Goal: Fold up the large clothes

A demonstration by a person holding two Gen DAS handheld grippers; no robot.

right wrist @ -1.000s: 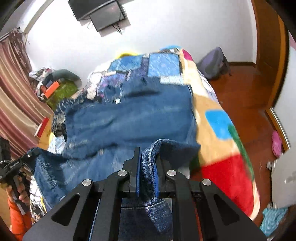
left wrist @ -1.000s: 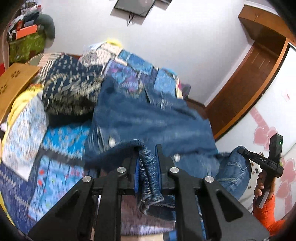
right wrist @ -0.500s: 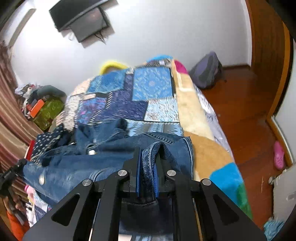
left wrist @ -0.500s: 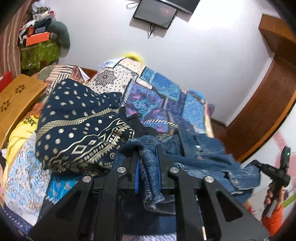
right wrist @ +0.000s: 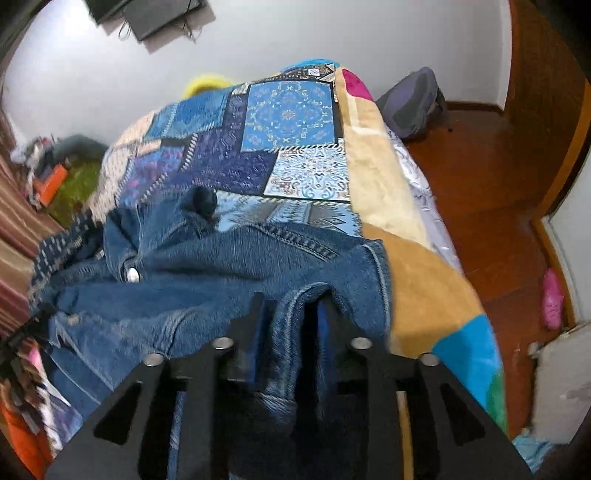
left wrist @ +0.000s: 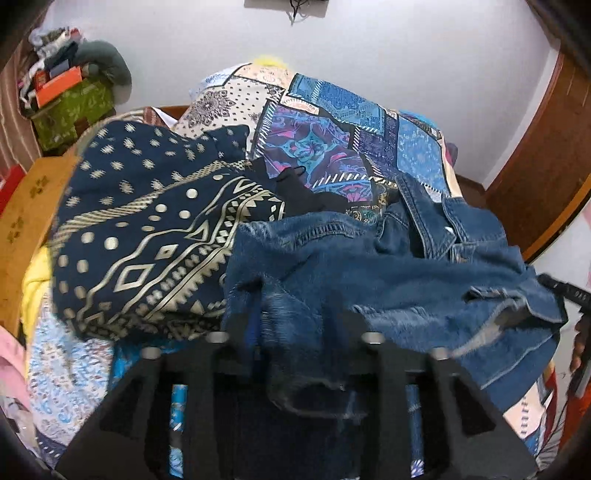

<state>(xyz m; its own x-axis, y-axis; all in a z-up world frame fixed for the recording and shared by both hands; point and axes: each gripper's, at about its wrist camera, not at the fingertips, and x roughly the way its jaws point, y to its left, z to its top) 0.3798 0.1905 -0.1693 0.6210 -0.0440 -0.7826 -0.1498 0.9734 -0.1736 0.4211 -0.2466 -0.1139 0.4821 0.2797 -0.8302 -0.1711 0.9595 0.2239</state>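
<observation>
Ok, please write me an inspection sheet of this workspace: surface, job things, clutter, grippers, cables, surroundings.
Surface: bed under a patchwork quilt, with a colour-block blanket at its right edge.
Job's things: denim jacket bunched on the quilt, not yet flat.
Clutter: navy patterned cloth heaped left of the jacket; a black garment behind it.
Grippers: left gripper and right gripper each have denim between the fingers; blurred, but both look shut on it.
Cables: wires hang below the wall screen.
Surroundings: grey backpack and pink slipper on the wooden floor; green box with piled items.
</observation>
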